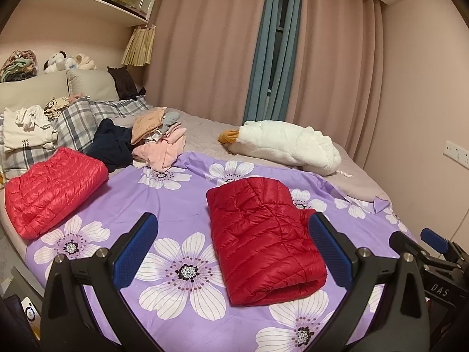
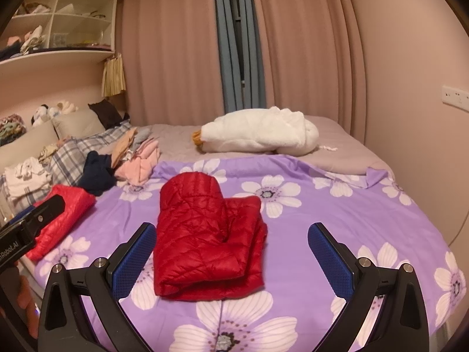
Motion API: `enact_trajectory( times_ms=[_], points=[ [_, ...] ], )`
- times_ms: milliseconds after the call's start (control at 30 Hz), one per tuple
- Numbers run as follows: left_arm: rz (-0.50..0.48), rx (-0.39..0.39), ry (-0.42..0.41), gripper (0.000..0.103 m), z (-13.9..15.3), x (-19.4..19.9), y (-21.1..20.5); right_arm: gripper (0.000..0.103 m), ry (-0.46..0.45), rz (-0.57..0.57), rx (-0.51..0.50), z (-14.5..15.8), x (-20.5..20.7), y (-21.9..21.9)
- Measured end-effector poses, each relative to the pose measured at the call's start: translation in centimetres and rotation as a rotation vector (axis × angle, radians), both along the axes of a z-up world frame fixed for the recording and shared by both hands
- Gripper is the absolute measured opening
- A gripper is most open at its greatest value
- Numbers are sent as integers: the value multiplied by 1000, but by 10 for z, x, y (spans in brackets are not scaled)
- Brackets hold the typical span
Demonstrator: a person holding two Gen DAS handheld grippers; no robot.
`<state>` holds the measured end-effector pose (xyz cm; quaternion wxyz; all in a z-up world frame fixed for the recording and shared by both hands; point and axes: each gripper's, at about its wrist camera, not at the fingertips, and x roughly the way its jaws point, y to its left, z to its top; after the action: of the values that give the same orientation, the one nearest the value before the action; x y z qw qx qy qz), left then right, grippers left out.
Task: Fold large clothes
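Note:
A dark red quilted down jacket (image 1: 263, 240) lies folded into a compact bundle on the purple flowered sheet (image 1: 164, 202); it also shows in the right wrist view (image 2: 205, 240). A second, brighter red down jacket (image 1: 52, 187) lies folded at the bed's left edge, also in the right wrist view (image 2: 70, 208). My left gripper (image 1: 234, 249) is open and empty, hovering in front of the dark red jacket. My right gripper (image 2: 231, 255) is open and empty, also just short of the jacket. Neither gripper touches it.
A pile of unfolded clothes, pink (image 1: 161, 146) and navy (image 1: 111, 143), lies behind the jackets. A white plush goose (image 1: 284, 143) lies at the far right. Plaid pillows (image 1: 79, 120) and white garments (image 1: 26, 129) sit at the headboard. Curtains hang behind the bed.

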<state>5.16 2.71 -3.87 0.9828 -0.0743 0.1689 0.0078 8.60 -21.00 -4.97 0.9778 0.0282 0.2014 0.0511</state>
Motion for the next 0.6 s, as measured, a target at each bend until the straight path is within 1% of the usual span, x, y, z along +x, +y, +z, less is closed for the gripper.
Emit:
enact_trajectory(
  times_ms=[233, 600],
  points=[
    [7, 0, 8, 103, -1, 1, -3, 102, 10, 5, -4, -2, 2, 2],
    [-10, 50, 27, 103, -5, 3, -14, 102, 11, 10, -3, -4, 3, 3]
  ],
)
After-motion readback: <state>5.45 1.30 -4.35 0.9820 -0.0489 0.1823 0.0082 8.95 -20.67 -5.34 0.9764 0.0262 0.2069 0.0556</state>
